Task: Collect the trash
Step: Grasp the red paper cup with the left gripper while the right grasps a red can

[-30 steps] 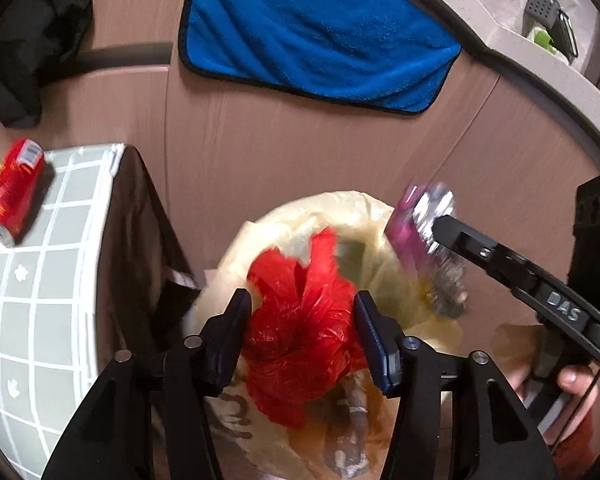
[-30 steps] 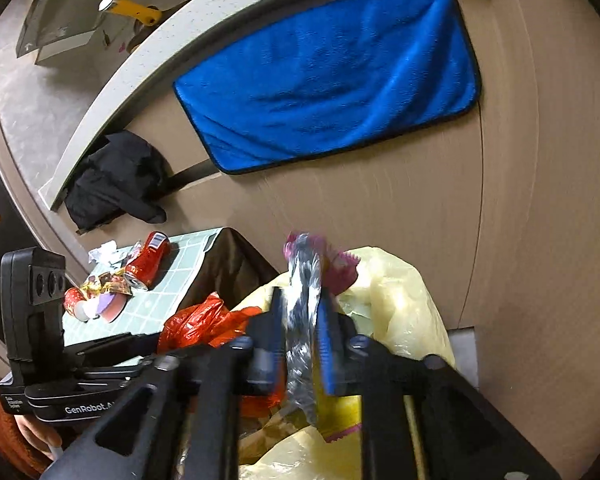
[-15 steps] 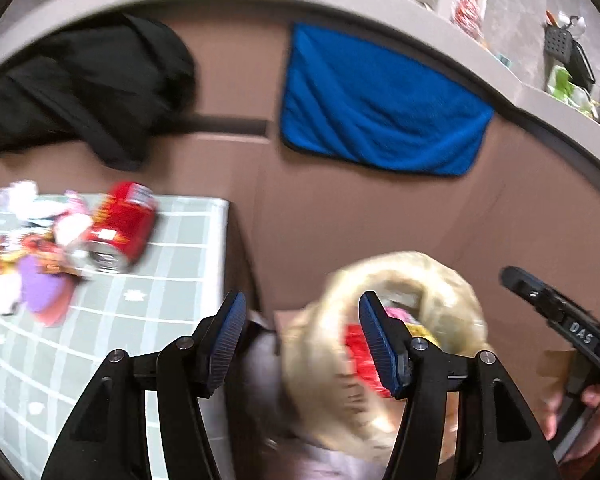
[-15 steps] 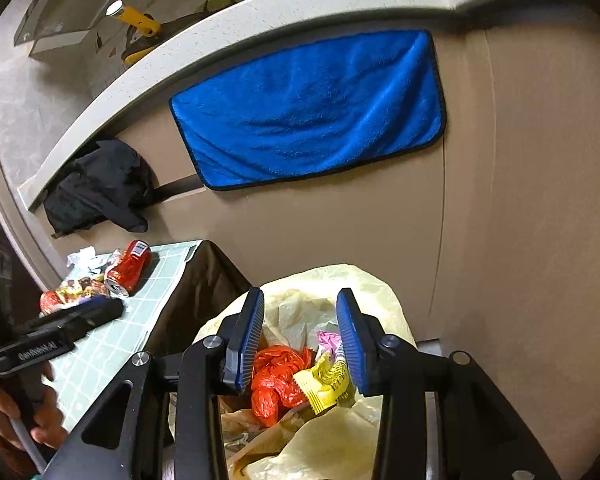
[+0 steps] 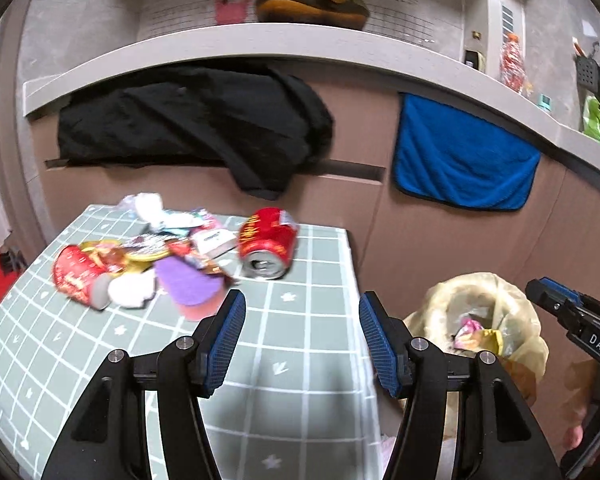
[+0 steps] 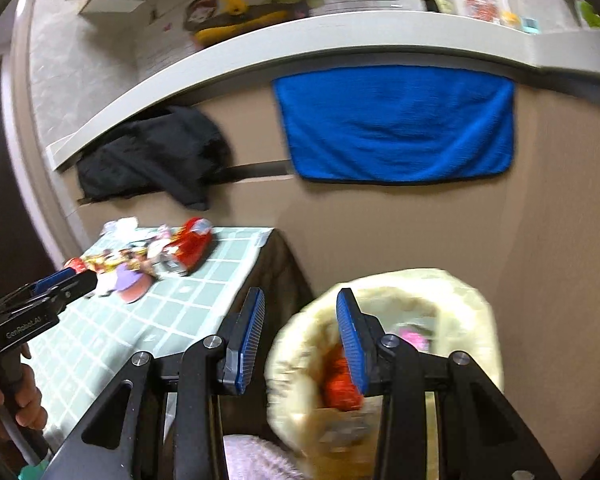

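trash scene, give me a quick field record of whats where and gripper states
table: green grid cloth, trash heaped at its far left
red can: on its side, open end toward camera
wrapper pile: left of the can
trash bag: yellow, open, beside the table, holding red and pink trash
left gripper: open, empty, over the table
right gripper: open, empty, at the bag's rim
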Available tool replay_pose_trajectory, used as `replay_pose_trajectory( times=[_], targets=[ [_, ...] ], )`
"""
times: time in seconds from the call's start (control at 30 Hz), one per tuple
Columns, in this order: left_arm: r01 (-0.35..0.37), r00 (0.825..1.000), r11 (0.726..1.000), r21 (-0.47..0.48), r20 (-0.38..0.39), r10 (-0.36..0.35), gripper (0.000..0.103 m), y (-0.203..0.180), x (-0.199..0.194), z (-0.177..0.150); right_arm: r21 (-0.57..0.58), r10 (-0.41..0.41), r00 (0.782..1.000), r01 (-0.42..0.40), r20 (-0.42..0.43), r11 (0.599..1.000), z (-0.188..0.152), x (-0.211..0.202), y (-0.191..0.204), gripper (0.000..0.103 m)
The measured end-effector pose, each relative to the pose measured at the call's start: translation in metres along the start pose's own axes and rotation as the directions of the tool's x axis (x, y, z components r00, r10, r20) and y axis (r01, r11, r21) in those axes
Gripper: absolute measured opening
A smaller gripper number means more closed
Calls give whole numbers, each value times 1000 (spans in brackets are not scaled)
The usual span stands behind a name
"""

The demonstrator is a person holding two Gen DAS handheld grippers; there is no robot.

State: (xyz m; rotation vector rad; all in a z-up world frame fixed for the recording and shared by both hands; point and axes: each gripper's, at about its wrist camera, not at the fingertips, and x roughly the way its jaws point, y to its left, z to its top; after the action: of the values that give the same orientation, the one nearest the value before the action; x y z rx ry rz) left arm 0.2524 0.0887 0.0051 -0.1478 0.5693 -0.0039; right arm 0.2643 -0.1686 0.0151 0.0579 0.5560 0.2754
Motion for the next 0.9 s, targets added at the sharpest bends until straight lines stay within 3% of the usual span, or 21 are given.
replay_pose_trajectory(
  times=[0.33, 0.6, 0.73, 0.83, 0.9],
  targets=[
    [-77, 997, 990, -122, -7, 77, 60, 84, -20, -12, -64, 166, 984, -170, -60, 983, 12, 30, 90, 36],
    [-141, 989, 940, -311, -10, 145, 60, 197, -39, -17, -134, 255, 966, -259, -49, 956, 25, 46, 152, 36],
    [-104, 995, 926, -363, -26, 101, 59, 234, -28, -17, -156, 275, 959, -283, -71, 946, 25, 60, 169, 36],
    [-32, 999, 927, -375, -22, 26, 59, 249, -8, -10, -161, 288, 951, -303, -109, 939, 20, 73, 174, 36],
    [5, 999, 912, -410, -31, -20, 59, 260, 14, 0, -171, 280, 951, -300, -128, 939, 17, 81, 174, 36]
  ],
)
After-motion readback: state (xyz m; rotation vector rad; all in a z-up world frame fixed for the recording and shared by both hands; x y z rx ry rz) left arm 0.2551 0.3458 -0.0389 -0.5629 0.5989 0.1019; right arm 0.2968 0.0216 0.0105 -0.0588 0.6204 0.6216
